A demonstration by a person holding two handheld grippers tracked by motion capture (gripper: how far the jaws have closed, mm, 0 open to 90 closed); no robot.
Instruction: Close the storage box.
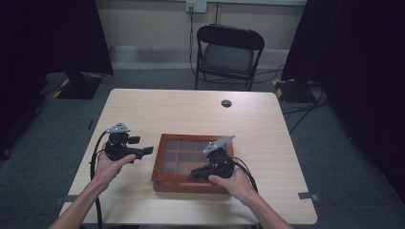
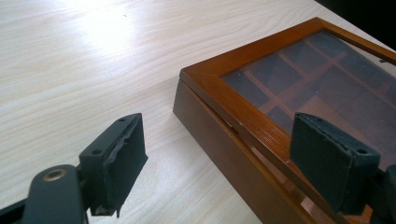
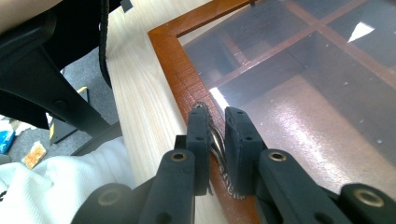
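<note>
Gripping the box's front latch, right gripper; left standing by.

Table [image 1: 200, 107]: box [image 1: 168, 181] lies flat near its front edge, glass lid [image 3: 299, 88] down. Right gripper [image 3: 218, 140] is clamped on a small metal latch [image 3: 215, 140] at the front rim; left gripper [image 2: 219, 163], jaws apart, hovers beside the left corner, touching nothing. Risk: thin latch slips from the pads, or the unbraced box slides or tips when pulled.

The room looks like a lab or recording studio. Beyond the left gripper [image 1: 125, 145] and right gripper [image 1: 210, 170], past the pale wooden table [image 1: 191, 109], stands a black folding chair [image 1: 228, 55] on grey carpet [image 1: 329, 143]. Black curtains [image 1: 47, 38] hang either side, with cables [image 1: 305, 107] trailing right.
</note>
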